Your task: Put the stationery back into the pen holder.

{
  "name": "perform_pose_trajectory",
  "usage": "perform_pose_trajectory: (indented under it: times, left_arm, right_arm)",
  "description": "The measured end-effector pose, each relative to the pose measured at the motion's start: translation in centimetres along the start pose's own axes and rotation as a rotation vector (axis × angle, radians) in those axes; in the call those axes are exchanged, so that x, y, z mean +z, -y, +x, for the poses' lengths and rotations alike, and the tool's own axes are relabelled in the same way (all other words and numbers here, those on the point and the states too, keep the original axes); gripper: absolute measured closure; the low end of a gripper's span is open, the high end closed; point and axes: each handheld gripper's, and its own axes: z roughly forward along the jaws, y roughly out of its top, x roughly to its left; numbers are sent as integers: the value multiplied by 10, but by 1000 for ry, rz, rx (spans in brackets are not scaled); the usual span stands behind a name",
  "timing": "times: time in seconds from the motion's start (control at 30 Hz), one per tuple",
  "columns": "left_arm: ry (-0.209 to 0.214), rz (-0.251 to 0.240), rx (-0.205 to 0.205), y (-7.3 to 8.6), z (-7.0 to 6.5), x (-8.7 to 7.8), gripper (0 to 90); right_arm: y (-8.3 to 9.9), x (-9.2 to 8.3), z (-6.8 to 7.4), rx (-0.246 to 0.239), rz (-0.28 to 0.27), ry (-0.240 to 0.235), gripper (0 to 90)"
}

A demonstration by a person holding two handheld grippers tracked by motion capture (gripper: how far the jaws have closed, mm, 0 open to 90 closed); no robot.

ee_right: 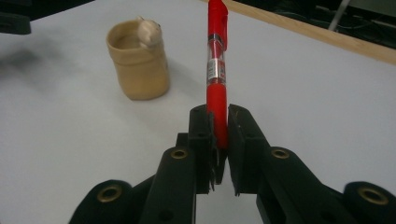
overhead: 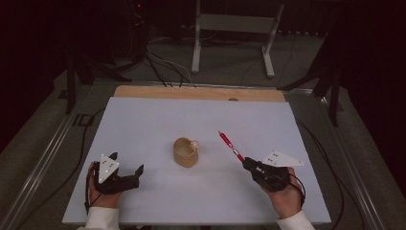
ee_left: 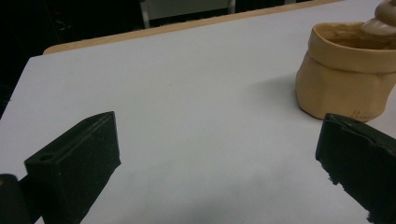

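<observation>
A flat white rectangular counter [overhead: 153, 120] lies at the centre of the high view. A light wooden strip [overhead: 191, 93] runs along its far edge, also seen in the left tool view [ee_left: 187, 25] and the right tool view [ee_right: 317, 32]. Beyond it, on the grey floor [overhead: 225, 72], stands a white metal frame [overhead: 234, 23]. Black cables [overhead: 163, 67] trail across the floor to the left of the frame. Black stand legs rise at the left [overhead: 72, 81] and right [overhead: 333, 91]. A grey metal rail [overhead: 43, 158] runs beside the counter's left side
</observation>
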Motion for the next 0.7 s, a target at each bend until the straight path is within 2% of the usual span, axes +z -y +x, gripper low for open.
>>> perform_pose_trajectory:
  times: [0.33,0.5,0.7]
  left_arm:
    - [0,1,-1,0,0,0,3]
    - [1,4,1,0,0,0,3]
    - [0,3,1,0,0,1,3]
  right_arm:
    - [-26,-1,12,-71,-10,-25,813]
    - [-35,2,17,-88,-17,-40,813]
    - [-43,10,23,-112,0,-66,813]
